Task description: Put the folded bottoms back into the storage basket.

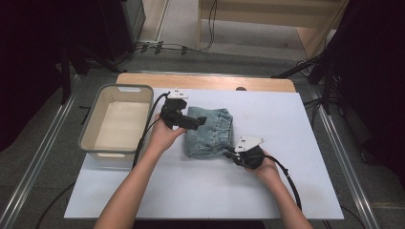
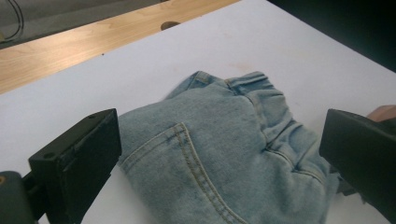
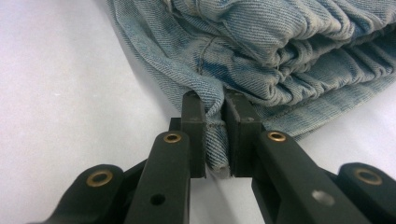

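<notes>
Black jaws of the right gripper (image 3: 215,135) are pinched tight on a fold of denim at the near right corner of the folded jeans (image 1: 209,132). The left gripper (image 2: 219,154) stands wide apart over the bundle's left side, its jaws straddling the stitched back pocket (image 2: 196,172) without pressing on it. The jeans lie on the white table cover (image 1: 286,124), between the two grippers, just right of the grey tub (image 1: 117,123). Their long axis runs away from the person, elastic waistband along the right edge.
</notes>
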{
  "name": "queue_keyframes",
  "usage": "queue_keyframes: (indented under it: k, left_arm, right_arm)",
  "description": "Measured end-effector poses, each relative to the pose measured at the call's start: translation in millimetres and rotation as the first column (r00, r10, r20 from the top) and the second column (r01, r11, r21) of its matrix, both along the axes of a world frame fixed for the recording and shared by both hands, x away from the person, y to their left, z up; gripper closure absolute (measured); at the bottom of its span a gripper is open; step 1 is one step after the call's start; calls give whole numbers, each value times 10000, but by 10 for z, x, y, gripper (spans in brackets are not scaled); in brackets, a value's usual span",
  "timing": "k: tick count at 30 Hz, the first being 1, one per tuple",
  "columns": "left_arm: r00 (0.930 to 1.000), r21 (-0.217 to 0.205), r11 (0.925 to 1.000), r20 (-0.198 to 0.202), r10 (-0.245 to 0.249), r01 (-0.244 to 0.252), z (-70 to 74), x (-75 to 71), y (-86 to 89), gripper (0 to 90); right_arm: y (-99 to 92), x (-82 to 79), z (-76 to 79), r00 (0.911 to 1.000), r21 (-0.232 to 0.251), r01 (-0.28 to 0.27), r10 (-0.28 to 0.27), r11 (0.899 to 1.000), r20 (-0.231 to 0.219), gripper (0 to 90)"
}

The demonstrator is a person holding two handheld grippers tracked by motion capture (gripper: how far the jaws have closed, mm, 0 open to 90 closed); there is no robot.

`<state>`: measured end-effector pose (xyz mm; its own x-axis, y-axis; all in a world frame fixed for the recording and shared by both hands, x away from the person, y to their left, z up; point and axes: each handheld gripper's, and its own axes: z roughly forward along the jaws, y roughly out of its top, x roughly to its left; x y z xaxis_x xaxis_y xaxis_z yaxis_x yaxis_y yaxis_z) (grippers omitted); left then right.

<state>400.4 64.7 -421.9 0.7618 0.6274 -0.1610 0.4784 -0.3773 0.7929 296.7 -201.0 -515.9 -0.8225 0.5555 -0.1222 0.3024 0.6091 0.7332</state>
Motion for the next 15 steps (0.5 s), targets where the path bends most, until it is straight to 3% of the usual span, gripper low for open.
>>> queue_keyframes:
  k: [10,15]
  left_arm:
    - [9992,291,9990,-173,358,-353,-25,224,-76,0]
    - [9973,51,9981,-395,616,-615,-77,323,-64,0]
  right_arm:
    - [2,-3,3,10000,-30,-6,6,10000,-14,787]
    - [3,-6,3,10000,-18,4,-4,10000,-73,787]
